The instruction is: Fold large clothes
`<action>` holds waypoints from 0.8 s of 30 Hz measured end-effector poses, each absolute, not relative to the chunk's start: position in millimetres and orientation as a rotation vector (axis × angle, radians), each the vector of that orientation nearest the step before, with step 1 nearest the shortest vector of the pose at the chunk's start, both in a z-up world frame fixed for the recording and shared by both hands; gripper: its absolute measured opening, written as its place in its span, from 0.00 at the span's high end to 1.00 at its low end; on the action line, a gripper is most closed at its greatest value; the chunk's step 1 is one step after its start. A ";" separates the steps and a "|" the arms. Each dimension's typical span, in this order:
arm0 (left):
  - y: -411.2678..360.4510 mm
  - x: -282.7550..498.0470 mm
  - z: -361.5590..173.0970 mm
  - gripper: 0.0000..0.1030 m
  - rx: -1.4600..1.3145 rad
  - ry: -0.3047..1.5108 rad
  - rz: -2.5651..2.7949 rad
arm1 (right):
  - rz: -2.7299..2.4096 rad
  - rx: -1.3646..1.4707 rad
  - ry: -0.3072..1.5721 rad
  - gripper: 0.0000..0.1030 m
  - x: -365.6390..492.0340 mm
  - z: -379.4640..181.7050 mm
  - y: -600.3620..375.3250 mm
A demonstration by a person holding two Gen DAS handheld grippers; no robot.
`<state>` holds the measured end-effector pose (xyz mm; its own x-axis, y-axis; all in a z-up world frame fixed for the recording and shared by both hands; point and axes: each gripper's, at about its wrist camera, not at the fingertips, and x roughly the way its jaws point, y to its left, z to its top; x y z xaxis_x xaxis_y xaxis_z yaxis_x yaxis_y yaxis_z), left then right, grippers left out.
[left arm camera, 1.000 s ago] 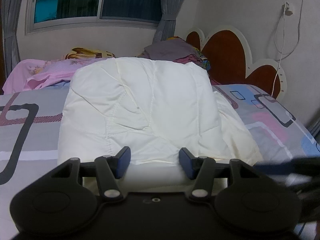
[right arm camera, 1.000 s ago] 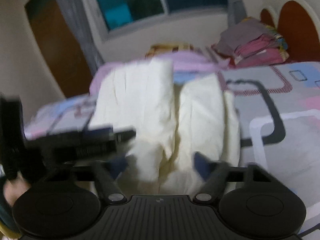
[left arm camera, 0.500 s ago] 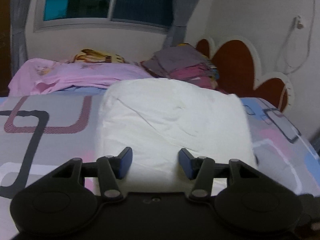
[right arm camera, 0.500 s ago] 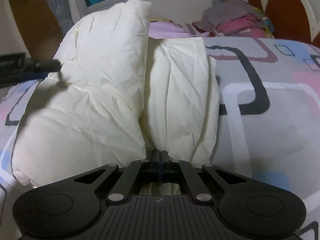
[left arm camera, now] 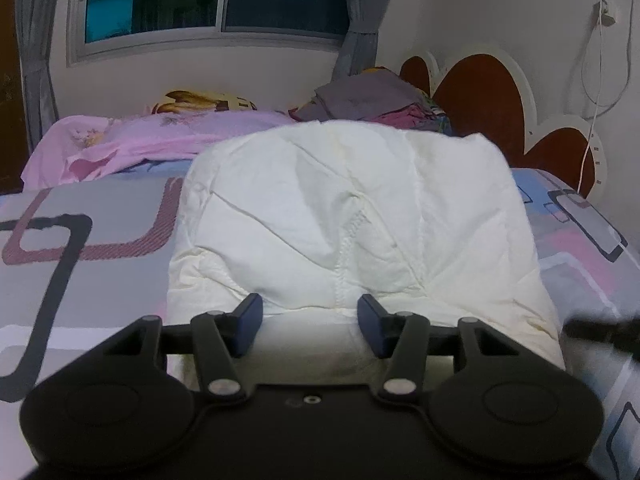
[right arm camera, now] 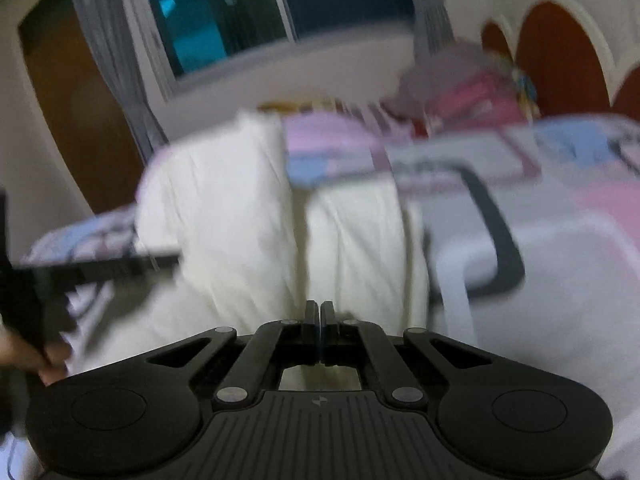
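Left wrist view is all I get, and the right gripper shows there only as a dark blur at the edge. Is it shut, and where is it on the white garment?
Observer: The right gripper is shut, fingers together, at the near edge of the white garment. Blur hides whether cloth is pinched.
Operator: How does the garment look from that side?
Observer: It shows as two puffy lobes side by side, with a deep crease between them running up from the gripper.

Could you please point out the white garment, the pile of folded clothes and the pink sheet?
white garment (left arm camera: 360, 216): left wrist view, its middle panel.
pile of folded clothes (left arm camera: 360, 100): left wrist view, grey top layer.
pink sheet (left arm camera: 160, 136): left wrist view, its middle.
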<state>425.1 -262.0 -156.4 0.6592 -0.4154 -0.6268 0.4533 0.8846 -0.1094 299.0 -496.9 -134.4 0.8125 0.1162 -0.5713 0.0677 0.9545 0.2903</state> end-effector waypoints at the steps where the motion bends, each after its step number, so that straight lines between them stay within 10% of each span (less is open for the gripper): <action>1: -262.4 424.1 -153.7 0.51 0.055 0.689 -0.494 | 0.028 0.299 0.599 1.00 303.0 -125.6 -494.2; 10: -267.5 440.5 -131.1 0.49 0.002 0.634 -0.481 | 0.017 0.200 0.524 1.00 376.5 -102.4 -456.3; 24: -267.7 474.4 -179.0 0.44 -0.045 0.642 -0.461 | -0.125 0.074 0.662 1.00 439.5 -216.7 -452.9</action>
